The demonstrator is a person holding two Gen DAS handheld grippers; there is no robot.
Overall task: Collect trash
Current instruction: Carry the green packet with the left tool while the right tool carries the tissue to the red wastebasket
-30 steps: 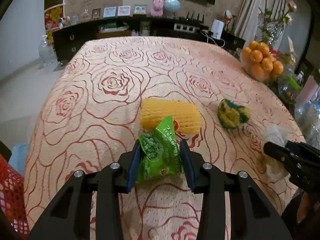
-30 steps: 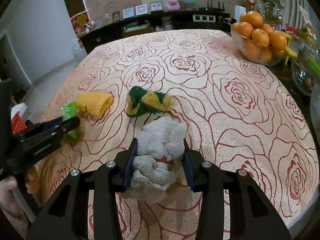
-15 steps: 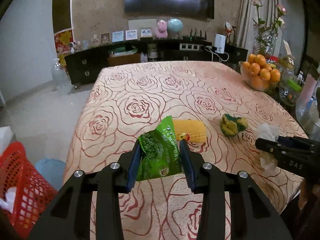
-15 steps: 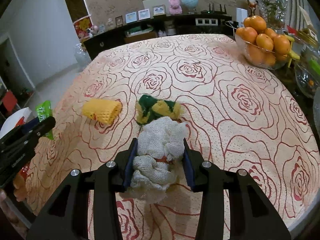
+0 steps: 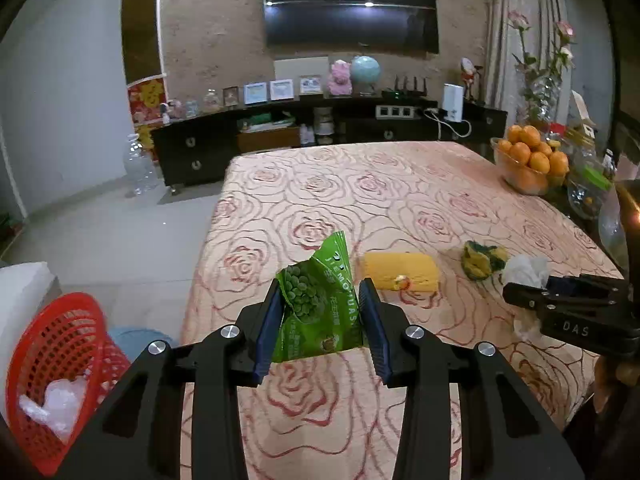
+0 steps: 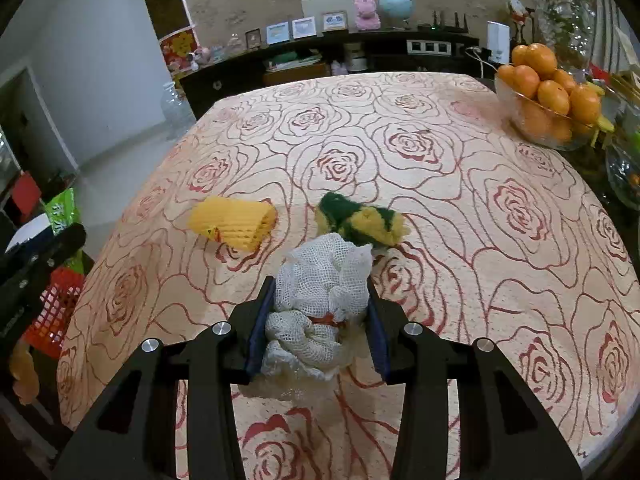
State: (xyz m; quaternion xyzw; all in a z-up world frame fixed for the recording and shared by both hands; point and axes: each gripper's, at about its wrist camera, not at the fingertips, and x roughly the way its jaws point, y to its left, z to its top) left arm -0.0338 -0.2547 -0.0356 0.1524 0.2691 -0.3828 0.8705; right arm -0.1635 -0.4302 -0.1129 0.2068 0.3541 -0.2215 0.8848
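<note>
Two grippers, left gripper (image 5: 322, 312) clamping one green wrapper (image 5: 320, 300), right gripper (image 6: 320, 312) one white net (image 6: 320, 292)

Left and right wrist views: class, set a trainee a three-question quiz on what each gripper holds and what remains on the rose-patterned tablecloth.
1. True or false: the left gripper is shut on a green plastic snack packet.
2. The right gripper holds: A) yellow foam net sleeve, B) white mesh net wad, C) green-and-yellow foam net.
3. Fill in: the red plastic basket stands on the ____ beside the table.

Key: 1 true; 2 B; 3 floor.
</note>
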